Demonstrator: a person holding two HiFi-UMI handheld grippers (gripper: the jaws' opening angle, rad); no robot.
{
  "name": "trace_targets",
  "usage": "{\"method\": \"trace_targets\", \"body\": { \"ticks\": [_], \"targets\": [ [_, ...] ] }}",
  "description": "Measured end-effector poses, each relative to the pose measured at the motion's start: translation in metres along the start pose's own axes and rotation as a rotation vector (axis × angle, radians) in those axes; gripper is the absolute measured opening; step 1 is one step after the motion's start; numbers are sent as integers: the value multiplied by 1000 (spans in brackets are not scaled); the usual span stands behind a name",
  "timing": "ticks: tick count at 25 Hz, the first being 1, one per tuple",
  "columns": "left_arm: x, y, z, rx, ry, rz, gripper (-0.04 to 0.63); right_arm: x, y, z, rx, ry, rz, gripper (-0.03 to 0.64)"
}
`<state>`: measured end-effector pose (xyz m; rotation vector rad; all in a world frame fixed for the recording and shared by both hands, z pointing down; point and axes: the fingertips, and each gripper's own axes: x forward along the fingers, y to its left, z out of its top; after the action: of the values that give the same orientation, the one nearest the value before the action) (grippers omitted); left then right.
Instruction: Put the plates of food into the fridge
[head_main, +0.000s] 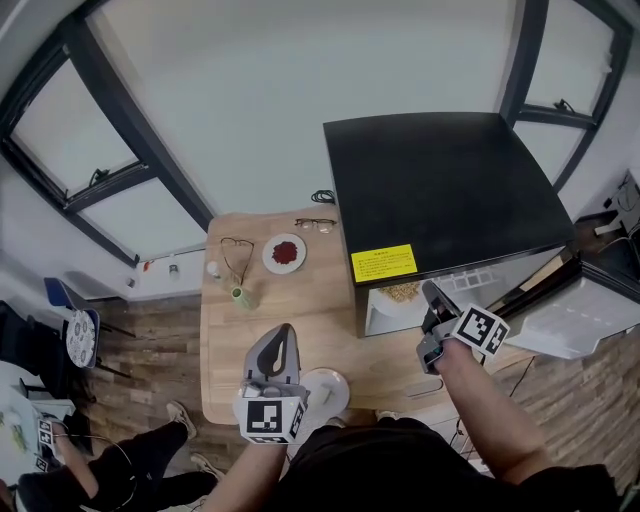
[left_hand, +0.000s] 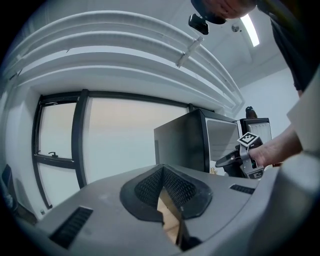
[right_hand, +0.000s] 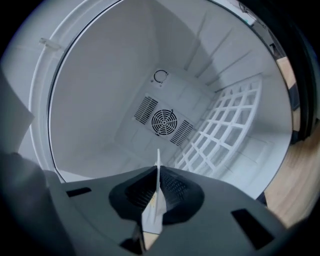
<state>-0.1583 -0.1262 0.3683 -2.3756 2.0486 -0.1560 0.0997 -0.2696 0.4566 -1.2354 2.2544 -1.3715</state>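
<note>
We note the right tongs (right_hand: 157, 172) pinching the plate (right_hand: 155, 212) by its rim, the plate extending straight ahead into the fridge (head_main: 440, 190); left tongs (left_hand: 162, 175) pressed together, empty.

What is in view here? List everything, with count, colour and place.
table: one, light wood, centre
fridge: one, black, on the table's right, door open
plate of red food: one, white, far side of the table
plate of yellowish food: one, white, at the fridge's mouth
third plate: one, white, table's near edge, partly hidden
glasses: one pair, dark, far edge beside the fridge
cup: one, green, table's left half
left gripper: one, grey, shut and empty, over the near edge
right gripper: one, grey, shut on the yellowish plate's rim
</note>
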Motion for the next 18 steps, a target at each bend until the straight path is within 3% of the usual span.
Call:
{"method": "trace_targets", "body": {
  "ticks": [10,14,18],
  "targets": [
    [-11,29,-3,3,13,68,3,30,-11,18,-349,115,-168,41],
    [-19,38,2,4,9,92,3,39,-9,17,-526,182,-226,62],
    [-25,43,4,13,8,101,3,47,-14,15,-628,208,-271,92]
  ]
}}
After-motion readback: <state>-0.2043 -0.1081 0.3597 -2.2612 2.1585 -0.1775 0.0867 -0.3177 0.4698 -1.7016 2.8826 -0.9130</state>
